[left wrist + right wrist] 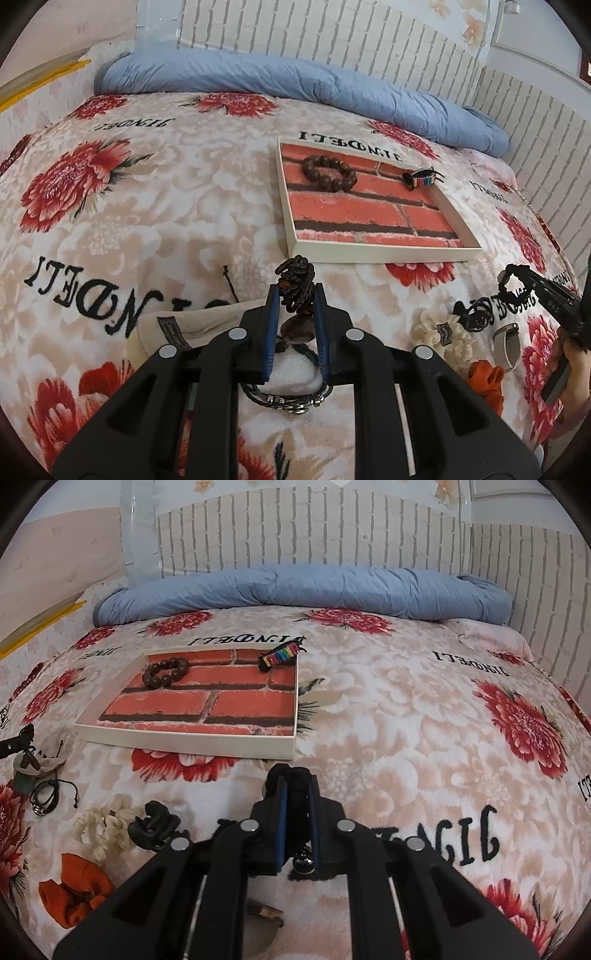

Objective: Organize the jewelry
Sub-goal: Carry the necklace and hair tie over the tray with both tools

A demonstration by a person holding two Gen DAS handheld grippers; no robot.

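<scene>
Bed with floral blanket [388, 709], red flowers and black lettering on cream.
Lying directly on it:
- blue quilt [303, 590], rolled along the far edge by the wall;
- shallow tray [184, 740], white rim, brick-print floor;
- cream scrunchie [101, 827];
- orange scrunchie [75, 890], just nearer than the cream one;
- black clip [153, 829], touching the cream scrunchie;
- black cord bracelet [44, 797], left of the scrunchies;
- watch [508, 345], beige strap.

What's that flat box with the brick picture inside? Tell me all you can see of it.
The tray is shallow and rectangular, with low cream walls, seemingly card, and a red brick print lining its floor. It lies flat on the flowered blanket. A brown bead bracelet lies inside; a rainbow-striped band sits at its far corner.
</scene>
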